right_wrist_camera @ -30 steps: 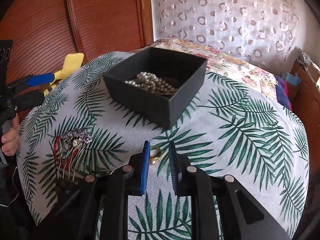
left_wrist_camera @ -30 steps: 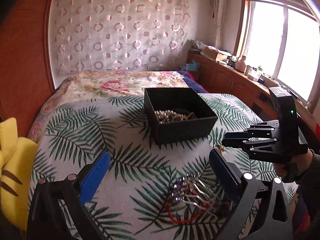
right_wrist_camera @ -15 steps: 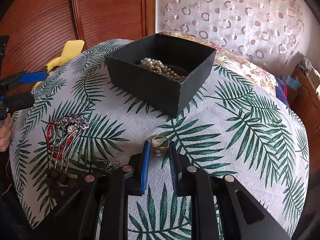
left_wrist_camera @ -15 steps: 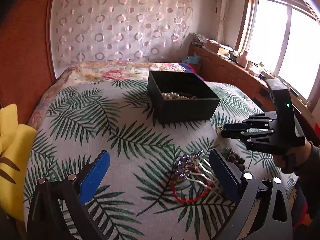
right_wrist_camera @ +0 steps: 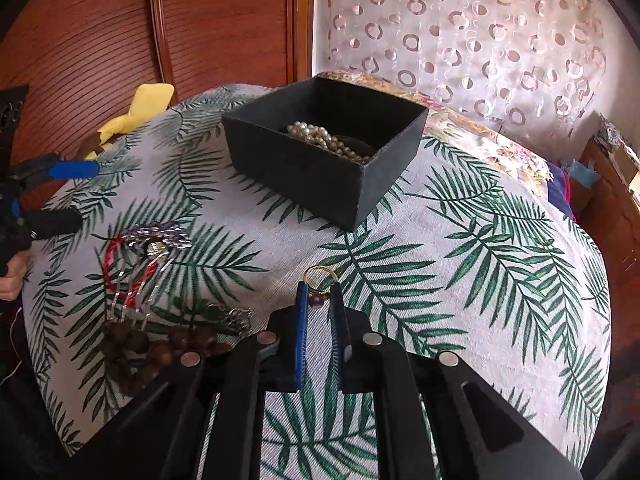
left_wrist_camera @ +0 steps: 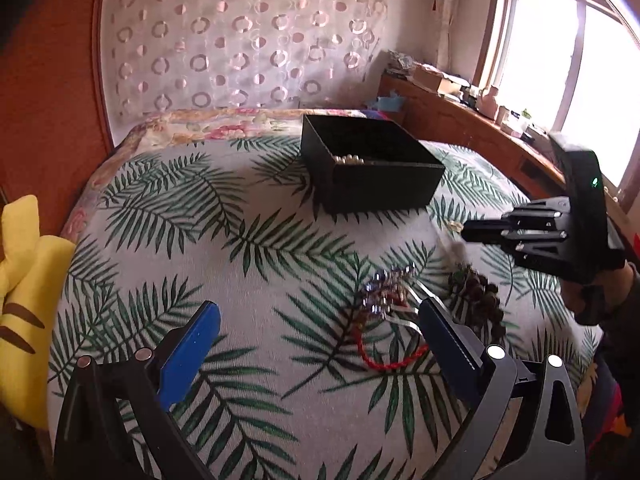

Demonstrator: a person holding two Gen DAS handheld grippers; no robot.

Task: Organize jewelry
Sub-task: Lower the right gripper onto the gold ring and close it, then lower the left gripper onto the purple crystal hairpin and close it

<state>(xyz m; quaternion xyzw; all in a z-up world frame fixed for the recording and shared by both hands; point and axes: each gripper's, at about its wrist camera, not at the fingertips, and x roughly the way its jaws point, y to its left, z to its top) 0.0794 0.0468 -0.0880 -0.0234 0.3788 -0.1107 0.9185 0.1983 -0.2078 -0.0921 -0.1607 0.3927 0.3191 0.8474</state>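
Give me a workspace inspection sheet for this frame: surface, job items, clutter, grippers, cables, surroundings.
Surface: palm-leaf bedspread.
Job's things: black box holding pearl necklace; gold ring; silver hair comb on red cord bracelet; brown bead bracelet, loose beside them.
Clutter: yellow plush at bed edge.
Grippers: right gripper shut on gold ring; left gripper open, empty.
Cables: nothing seen.
Surroundings: wooden headboard, window, cluttered ledge.

matt black box (right_wrist_camera: 304,168), glossy pearls (right_wrist_camera: 320,138), woven cloth (right_wrist_camera: 460,280)
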